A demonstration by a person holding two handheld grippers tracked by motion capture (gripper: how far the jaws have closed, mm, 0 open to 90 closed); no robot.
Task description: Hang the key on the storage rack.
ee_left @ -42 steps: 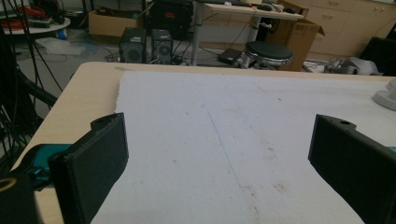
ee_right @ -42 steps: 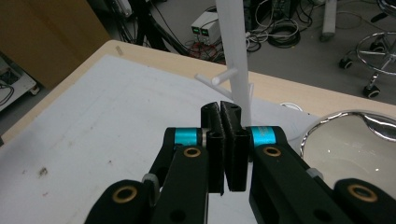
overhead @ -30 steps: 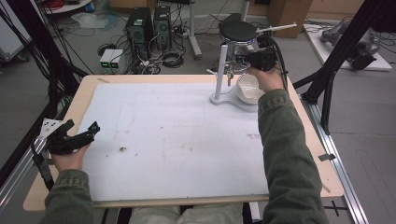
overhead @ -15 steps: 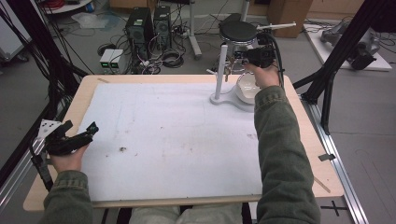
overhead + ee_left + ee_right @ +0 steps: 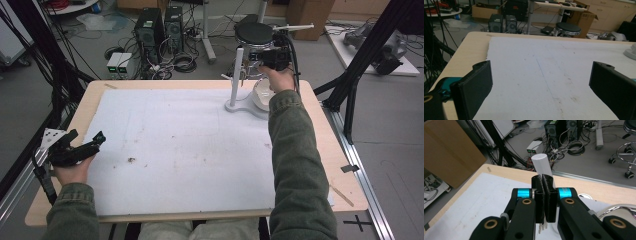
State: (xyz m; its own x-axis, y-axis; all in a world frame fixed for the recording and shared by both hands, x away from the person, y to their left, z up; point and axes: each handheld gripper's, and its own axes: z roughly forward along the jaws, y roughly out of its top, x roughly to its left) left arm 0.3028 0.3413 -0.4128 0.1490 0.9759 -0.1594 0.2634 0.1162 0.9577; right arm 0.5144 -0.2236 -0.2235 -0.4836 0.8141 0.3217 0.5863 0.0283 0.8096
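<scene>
The right gripper is covering the lower part of the white post, and thin pale prongs are peeking out under its closed jaws — too small to identify. The white bowl is staying half hidden behind the hand.

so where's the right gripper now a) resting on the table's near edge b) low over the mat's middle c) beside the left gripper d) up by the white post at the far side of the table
d: in the high view the right gripper is raised at the far side beside the white post, jaws shut, far from the left gripper.
</scene>
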